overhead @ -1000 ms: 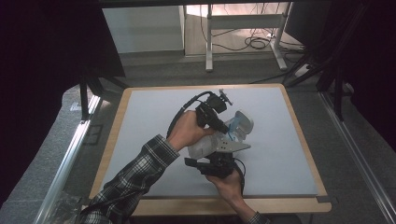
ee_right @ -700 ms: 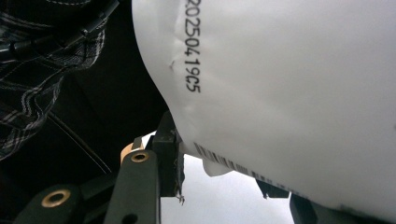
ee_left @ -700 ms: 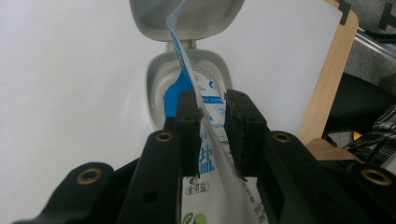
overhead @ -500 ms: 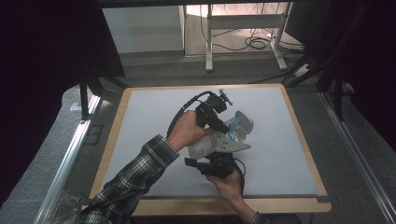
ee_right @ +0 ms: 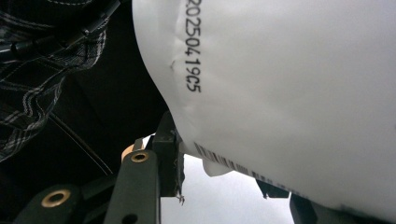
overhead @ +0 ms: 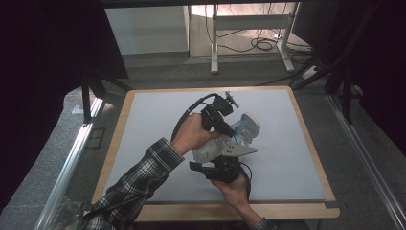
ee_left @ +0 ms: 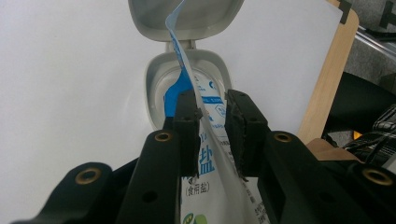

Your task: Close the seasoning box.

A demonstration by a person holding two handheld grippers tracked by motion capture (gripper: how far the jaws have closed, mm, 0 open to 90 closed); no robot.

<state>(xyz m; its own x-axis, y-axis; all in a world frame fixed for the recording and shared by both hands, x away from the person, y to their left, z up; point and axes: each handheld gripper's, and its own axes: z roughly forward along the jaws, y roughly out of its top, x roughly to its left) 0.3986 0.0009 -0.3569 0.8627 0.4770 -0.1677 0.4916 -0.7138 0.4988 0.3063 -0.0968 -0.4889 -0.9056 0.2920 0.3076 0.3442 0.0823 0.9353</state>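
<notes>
A white salt bag [ee_left: 205,158] with blue print lies tilted, its top corner reaching into a small grey container [ee_left: 156,79] whose flip lid [ee_left: 196,18] stands open. My left gripper [ee_left: 212,112] is shut on the bag's upper edge, just short of the container's mouth. In the high view the left gripper [overhead: 233,132] is right of the table's middle, next to the container [overhead: 250,125]. The bag [overhead: 208,152] slopes down towards the person. My right gripper [overhead: 224,164] holds its lower end. In the right gripper view the bag [ee_right: 289,84] bulges over my right gripper [ee_right: 222,175], hiding the right jaw.
The white table top [overhead: 153,129] has a wooden rim [overhead: 117,143]. A plaid sleeve [overhead: 143,182] crosses the near left. Beyond the far edge stand a desk frame [overhead: 215,43] and cables [overhead: 265,45] on the floor. Dark curtains hang at both sides.
</notes>
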